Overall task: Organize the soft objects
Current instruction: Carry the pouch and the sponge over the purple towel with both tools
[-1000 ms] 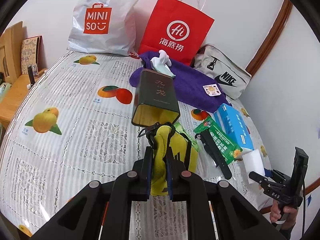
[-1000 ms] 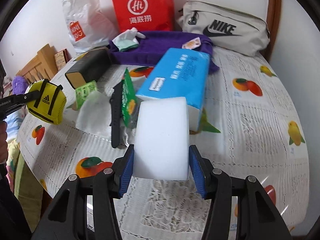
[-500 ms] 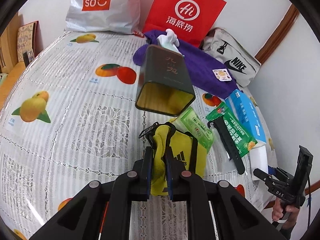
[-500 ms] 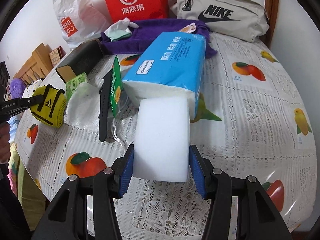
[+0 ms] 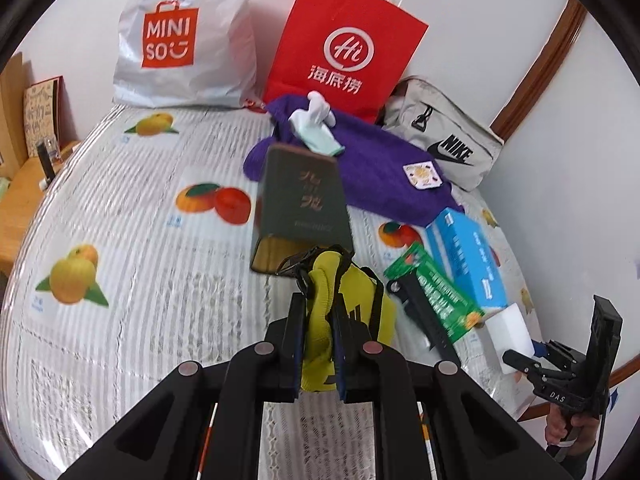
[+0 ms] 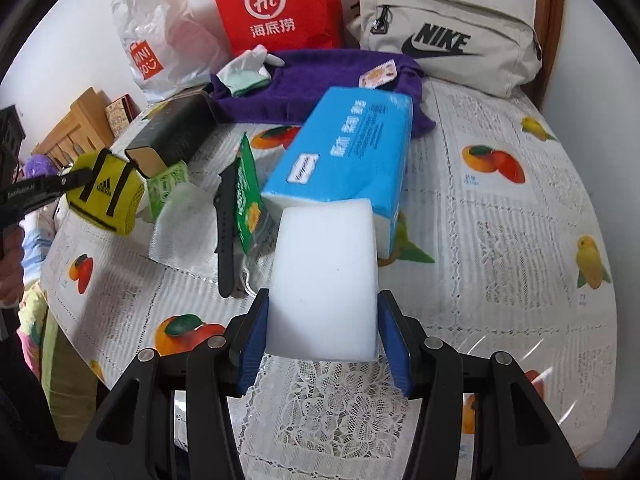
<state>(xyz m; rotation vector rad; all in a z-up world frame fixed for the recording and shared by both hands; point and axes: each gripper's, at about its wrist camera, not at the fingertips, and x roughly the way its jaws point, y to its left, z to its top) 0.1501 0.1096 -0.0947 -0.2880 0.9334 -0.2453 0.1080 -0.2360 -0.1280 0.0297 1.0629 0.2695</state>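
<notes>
Left wrist view: the left hand-held gripper (image 5: pixel 316 344) pinches a yellow pouch (image 5: pixel 352 308) with black straps, a crumpled fold squeezed between its fingers. The pouch hangs above the surface (image 5: pixel 132 312), a fruit-printed cloth with open room on the near left. Just beyond lies a dark tin (image 5: pixel 300 208) with its open mouth facing near.

Right wrist view: the right hand-held gripper (image 6: pixel 323 336) clamps a white sponge block (image 6: pixel 324 284), smooth and rectangular, over the lace near edge of the surface. The sponge's far end is just beside a blue tissue pack (image 6: pixel 348 152). Left of that lie a black strap (image 6: pixel 226 232) and a green packet (image 6: pixel 248 196). Farther back a purple towel (image 6: pixel 320 80) spreads below a red bag (image 6: pixel 276 4) and a grey Nike bag (image 6: pixel 448 44) at the wall. The right side has bare cloth.
</notes>
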